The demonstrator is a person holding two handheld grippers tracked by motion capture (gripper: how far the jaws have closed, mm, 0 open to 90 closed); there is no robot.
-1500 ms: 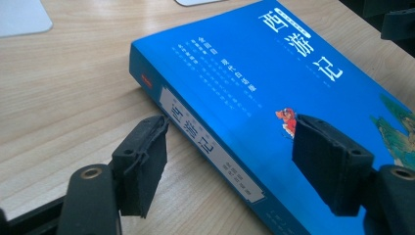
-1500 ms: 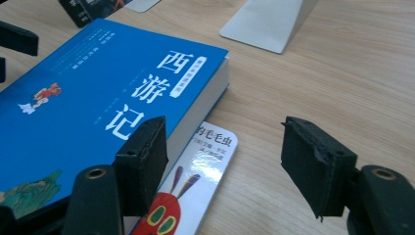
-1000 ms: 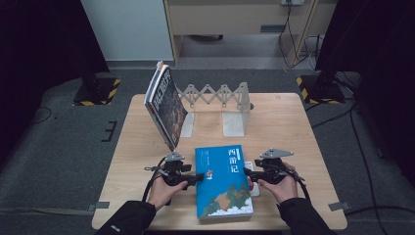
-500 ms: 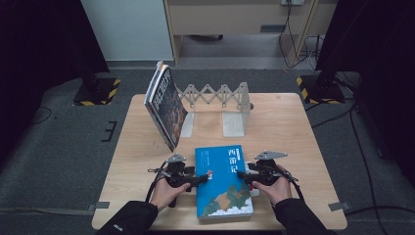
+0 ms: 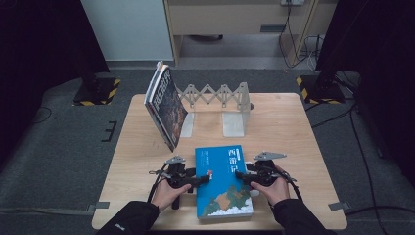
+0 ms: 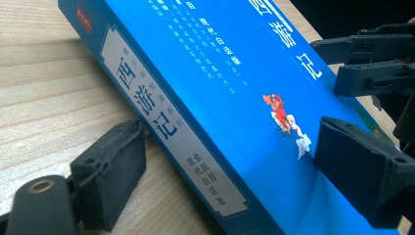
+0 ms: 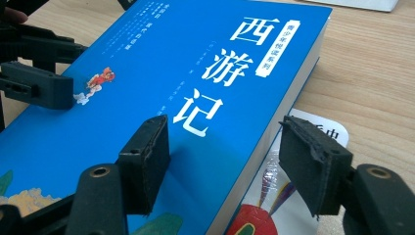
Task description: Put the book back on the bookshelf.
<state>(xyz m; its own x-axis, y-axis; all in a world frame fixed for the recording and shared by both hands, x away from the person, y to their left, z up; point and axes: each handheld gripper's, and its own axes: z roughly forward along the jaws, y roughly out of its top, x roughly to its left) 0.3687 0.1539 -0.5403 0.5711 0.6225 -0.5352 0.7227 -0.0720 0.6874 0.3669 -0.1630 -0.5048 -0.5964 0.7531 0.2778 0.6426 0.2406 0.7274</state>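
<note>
A thick blue book [image 5: 222,178] with white characters lies flat at the table's near edge, between the two hands. My left gripper [image 5: 203,178] is at its spine side. In the left gripper view [image 6: 230,161] one jaw sits low beside the spine and the other just over the cover [image 6: 220,73]. These jaws have just been opening, with the book's edge between them. My right gripper [image 5: 242,176] straddles the opposite page edge. In the right gripper view [image 7: 227,154] one jaw is over the cover [image 7: 195,73] and the other stands apart from the pages.
A dark book [image 5: 166,107] leans upright against an expandable rack [image 5: 220,95] with a white bookend [image 5: 234,125] at the back of the wooden table [image 5: 293,127]. A white wrapped item with red print [image 7: 274,205] lies under the blue book's right edge.
The left gripper's jaws stand slightly wider around the book's spine edge. Both hands and the blue book stay where they were.
</note>
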